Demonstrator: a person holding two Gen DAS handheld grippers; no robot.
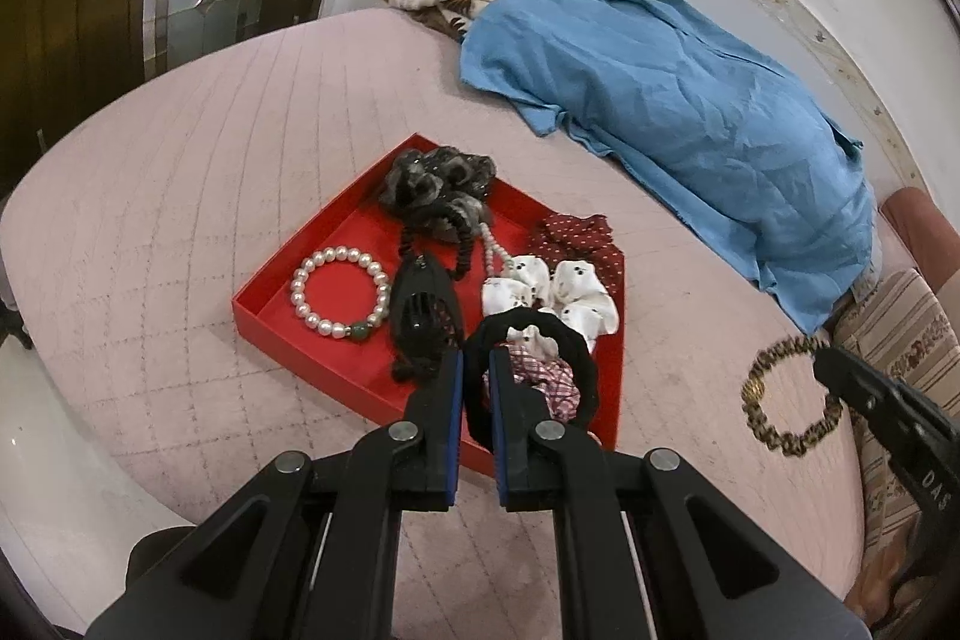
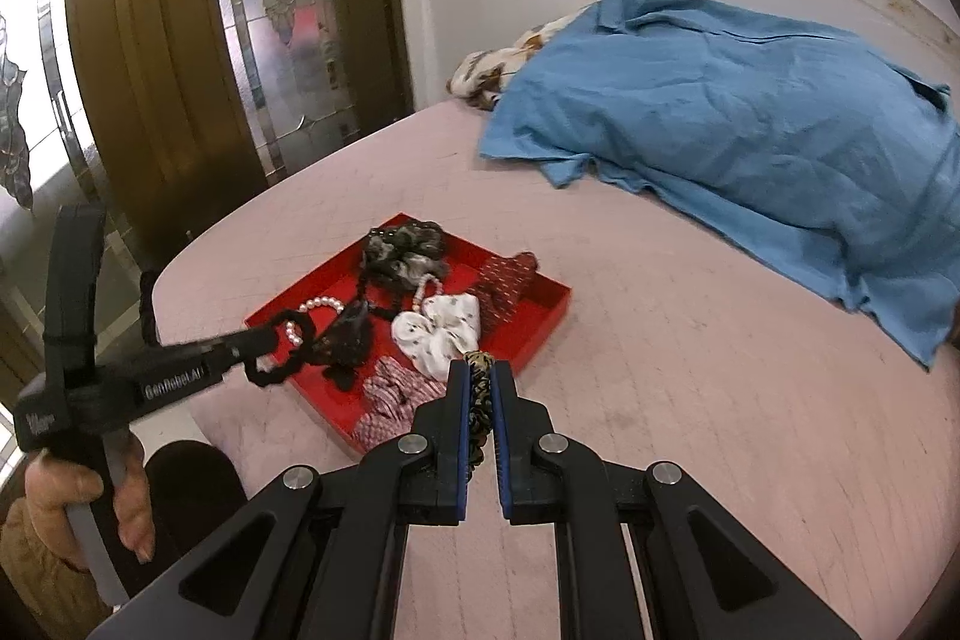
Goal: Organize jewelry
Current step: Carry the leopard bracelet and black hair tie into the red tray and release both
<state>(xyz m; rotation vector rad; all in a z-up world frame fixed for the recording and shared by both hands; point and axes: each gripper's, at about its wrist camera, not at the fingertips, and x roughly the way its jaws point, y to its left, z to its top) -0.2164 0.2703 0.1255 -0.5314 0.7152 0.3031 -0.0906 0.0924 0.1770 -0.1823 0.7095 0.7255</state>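
Two grips live, one per hand. Your left gripper [image 1: 477,358] has its jaws pinching the black scrunchie [image 1: 534,340] by one side of the loop, so the rest hangs free over the near right corner of the red tray [image 1: 264,307]. From the right wrist view that same loop [image 2: 282,340] dangles over the tray's near left part, clear of the contents. An edge pinch makes sense: the ring drops flat when you let go.

Your right gripper [image 2: 480,370] has its jaws pressed onto the leopard-print scrunchie [image 2: 478,400], band running lengthwise between the pads. The left wrist view shows it [image 1: 786,400] as an open loop held over the pink mattress [image 1: 180,160], right of the tray and outside it. My read: it's queued for the tray next.

Already in the tray: pearl bracelet [image 1: 339,291] at left, black hair claw [image 1: 423,316] beside it, grey scrunchie [image 1: 438,184] at the far corner, white scrunchie [image 1: 564,292] and red dotted one [image 1: 579,235] at right, red checked scrunchie [image 1: 540,376] near. The bare patch is far left, so aim there rather than stacking on the checked one.

Blue shirt [image 1: 690,100] lies far right, well apart, no snag risk.
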